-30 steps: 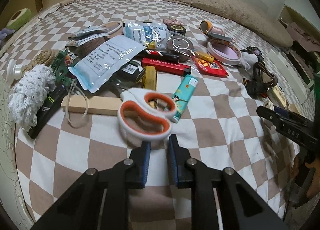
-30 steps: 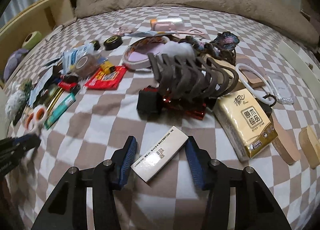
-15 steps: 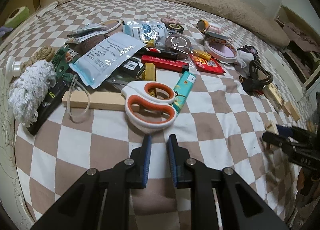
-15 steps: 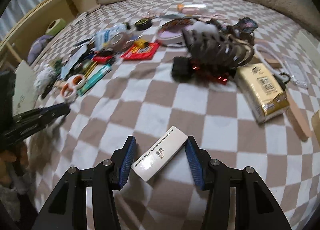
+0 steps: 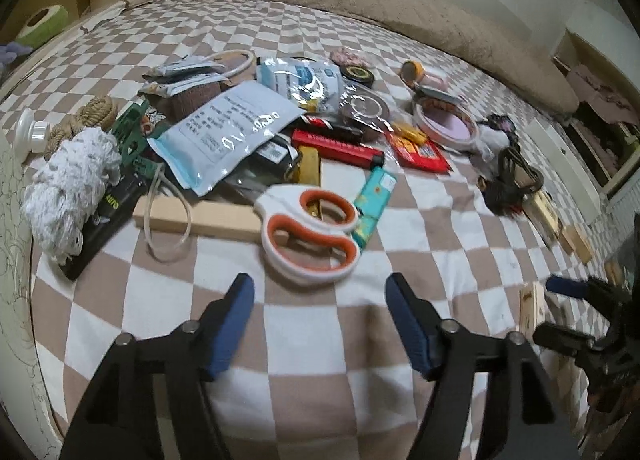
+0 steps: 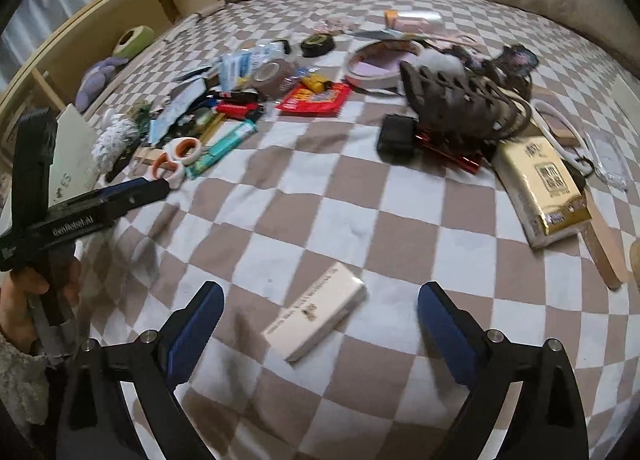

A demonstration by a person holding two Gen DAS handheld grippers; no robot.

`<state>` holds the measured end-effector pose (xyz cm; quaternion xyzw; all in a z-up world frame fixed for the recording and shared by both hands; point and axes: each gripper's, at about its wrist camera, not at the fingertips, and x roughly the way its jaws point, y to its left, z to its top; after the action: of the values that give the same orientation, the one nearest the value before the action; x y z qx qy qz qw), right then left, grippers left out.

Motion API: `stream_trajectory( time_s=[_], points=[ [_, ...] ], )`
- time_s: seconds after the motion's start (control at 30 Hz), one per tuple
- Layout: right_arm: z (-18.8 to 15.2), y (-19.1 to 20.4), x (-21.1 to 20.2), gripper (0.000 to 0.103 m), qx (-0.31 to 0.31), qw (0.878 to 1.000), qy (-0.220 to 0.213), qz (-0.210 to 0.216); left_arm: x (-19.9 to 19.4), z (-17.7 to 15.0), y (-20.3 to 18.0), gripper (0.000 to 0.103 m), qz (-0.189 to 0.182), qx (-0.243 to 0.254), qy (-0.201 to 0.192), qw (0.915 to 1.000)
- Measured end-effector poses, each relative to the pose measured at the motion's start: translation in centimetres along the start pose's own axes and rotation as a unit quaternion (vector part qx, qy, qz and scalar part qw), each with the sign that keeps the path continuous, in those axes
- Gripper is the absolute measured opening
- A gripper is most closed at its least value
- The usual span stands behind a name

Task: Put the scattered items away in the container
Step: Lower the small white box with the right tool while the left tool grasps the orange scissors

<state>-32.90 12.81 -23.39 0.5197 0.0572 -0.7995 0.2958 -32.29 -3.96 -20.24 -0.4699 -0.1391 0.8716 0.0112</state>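
Scattered items lie on a brown-and-white checked bed cover [image 5: 440, 244]. In the left wrist view, white-and-orange scissors [image 5: 312, 236] rest just beyond my left gripper [image 5: 320, 292], whose jaws are opening with nothing between them. A teal lighter [image 5: 374, 202] and a wooden stick [image 5: 208, 216] touch the scissors. In the right wrist view, a white box [image 6: 316, 314] lies flat on the cover between the opening fingers of my right gripper [image 6: 320, 296]; the pads stand clear of it. The left gripper [image 6: 132, 190] also shows there at the left, held by a hand [image 6: 24, 300].
A pile of packets, red lighters and tape rolls [image 5: 280, 128] sits behind the scissors. A brown hair claw [image 6: 460, 104], a black block [image 6: 396, 134] and a yellow tissue pack [image 6: 540, 184] lie at the right. A white patterned edge [image 5: 12, 228] borders the bed's left side.
Both grippers have opened. The right one has let go of the white box, which now lies on the cover. The left gripper's fingers have spread apart just short of the scissors.
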Motion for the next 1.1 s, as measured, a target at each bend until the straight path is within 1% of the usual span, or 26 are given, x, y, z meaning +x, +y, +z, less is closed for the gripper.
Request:
stream_trajectory(
  time_s=[0.03,0.1,0.17,0.2,0.23,0.27,0.33,0.37,0.4,0.47,0.53,0.67,0.83,0.93,1.03,1.1],
  points=[
    [0.0,-0.4,0.1,0.098,0.006,1.000,0.002,-0.004,0.3,0.3,0.2,0.080,-0.005,-0.015,0.002,0.9999],
    [0.0,-0.9,0.4,0.098,0.015,1.000,0.004,-0.007,0.8,1.0,0.6,0.080,-0.008,-0.042,-0.002,0.9991],
    [-0.1,-1.3,0.6,0.098,0.022,1.000,0.006,-0.011,1.2,1.6,0.7,0.080,-0.001,-0.054,-0.011,0.9985],
    [-0.1,-1.5,0.7,0.098,0.021,1.000,0.005,-0.012,1.4,1.7,0.7,0.080,0.005,-0.053,-0.015,0.9985],
    [-0.2,-1.4,0.7,0.098,0.017,1.000,0.002,-0.015,1.6,1.7,0.6,0.077,0.013,-0.049,-0.017,0.9986],
    [-0.3,-1.2,0.7,0.102,0.008,1.000,-0.005,-0.018,1.8,1.7,0.4,0.076,0.020,-0.044,-0.017,0.9987],
    [-0.5,-0.8,0.8,0.103,-0.021,0.999,-0.017,-0.026,2.0,1.6,-0.1,0.066,0.048,-0.022,-0.017,0.9984],
    [-0.7,-0.5,1.0,0.103,-0.040,0.998,-0.019,-0.034,2.0,1.5,-0.3,0.065,0.058,-0.010,-0.016,0.9982],
    [-0.9,-0.4,1.1,0.103,-0.051,0.998,-0.019,-0.037,2.1,1.4,-0.4,0.062,0.059,-0.004,-0.015,0.9981],
    [-1.1,-0.3,1.1,0.103,-0.064,0.997,-0.020,-0.033,1.9,1.4,-0.2,0.054,0.051,-0.002,-0.011,0.9986],
    [-1.1,-0.2,0.7,0.103,-0.073,0.997,-0.017,-0.029,1.7,1.4,0.2,0.052,0.043,-0.002,-0.006,0.9991],
    [-1.3,-0.3,-0.3,0.103,-0.088,0.995,-0.024,-0.050,1.3,1.1,0.2,0.052,0.033,0.002,0.003,0.9994],
    [-1.4,-2.0,-2.3,0.103,-0.055,0.996,-0.049,-0.057,0.2,0.2,0.3,0.052,0.022,0.004,0.014,0.9996],
    [-1.7,-3.7,-3.6,0.103,-0.018,0.996,-0.067,-0.060,-0.5,-0.6,0.2,0.052,0.016,0.010,0.024,0.9995],
    [-2.1,-4.6,-3.8,0.103,-0.001,0.995,-0.064,-0.079,-1.2,-1.5,-0.3,0.052,0.011,0.028,0.037,0.9988],
    [-2.4,-4.6,-3.5,0.103,-0.003,0.994,-0.057,-0.089,-1.8,-2.3,-0.8,0.052,0.001,0.050,0.049,0.9975]
  ],
)
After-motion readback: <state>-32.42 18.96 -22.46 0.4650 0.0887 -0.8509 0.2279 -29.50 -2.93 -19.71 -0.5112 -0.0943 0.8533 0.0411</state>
